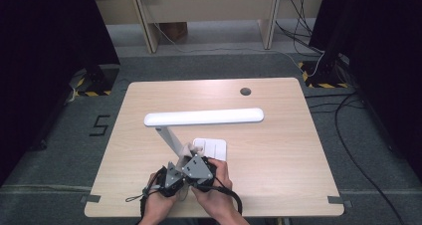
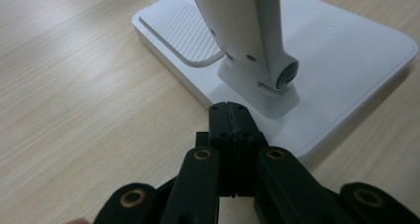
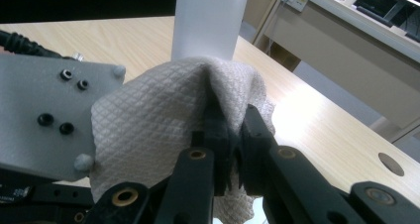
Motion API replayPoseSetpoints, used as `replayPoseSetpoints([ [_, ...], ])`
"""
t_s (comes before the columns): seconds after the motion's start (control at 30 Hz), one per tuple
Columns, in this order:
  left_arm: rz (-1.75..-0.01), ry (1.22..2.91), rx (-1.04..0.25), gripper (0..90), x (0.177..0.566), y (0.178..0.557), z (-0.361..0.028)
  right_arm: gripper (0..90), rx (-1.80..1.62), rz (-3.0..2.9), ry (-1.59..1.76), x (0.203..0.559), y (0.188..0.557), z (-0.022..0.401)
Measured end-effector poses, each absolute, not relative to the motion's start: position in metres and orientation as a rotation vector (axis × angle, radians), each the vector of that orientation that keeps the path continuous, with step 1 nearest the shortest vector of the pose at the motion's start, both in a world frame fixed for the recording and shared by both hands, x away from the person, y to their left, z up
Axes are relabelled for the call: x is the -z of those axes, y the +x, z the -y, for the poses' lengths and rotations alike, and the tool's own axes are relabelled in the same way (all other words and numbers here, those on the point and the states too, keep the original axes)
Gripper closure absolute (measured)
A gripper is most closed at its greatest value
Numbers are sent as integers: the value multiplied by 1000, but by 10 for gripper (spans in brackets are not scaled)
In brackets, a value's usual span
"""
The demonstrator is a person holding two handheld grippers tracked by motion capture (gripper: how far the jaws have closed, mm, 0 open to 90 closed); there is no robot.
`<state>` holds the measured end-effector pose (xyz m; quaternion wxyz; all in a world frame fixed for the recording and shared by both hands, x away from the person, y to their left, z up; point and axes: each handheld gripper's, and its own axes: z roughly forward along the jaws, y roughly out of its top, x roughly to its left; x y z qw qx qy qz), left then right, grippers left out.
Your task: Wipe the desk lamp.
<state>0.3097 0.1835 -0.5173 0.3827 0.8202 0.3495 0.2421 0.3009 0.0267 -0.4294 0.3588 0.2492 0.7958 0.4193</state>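
The cloth (image 3: 163, 130), a soft quilted wipe bunched against the white desk lamp's (image 1: 204, 117) slanted stem (image 1: 171, 140) in the lower centre of the high view, is pinched in your right hand-held gripper (image 3: 230, 130); it looks light and limp, so hold it by a gathered fold as you do now. Your left hand-held gripper (image 2: 231, 116) is pressed together on nothing, just short of the lamp's base (image 2: 346, 50) on the worktop (image 1: 278, 150). The stem looks stiff and smooth, leaning up toward the upper left, while the lamp head's long axis runs left to right across the frame.
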Motion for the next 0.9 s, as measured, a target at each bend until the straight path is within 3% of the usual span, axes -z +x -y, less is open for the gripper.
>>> replayPoseSetpoints([
  [0.9, -913, 2073, -602, 890, 520, 311, -184, 859, -1031, -2121, 664, 451, 303, -22],
])
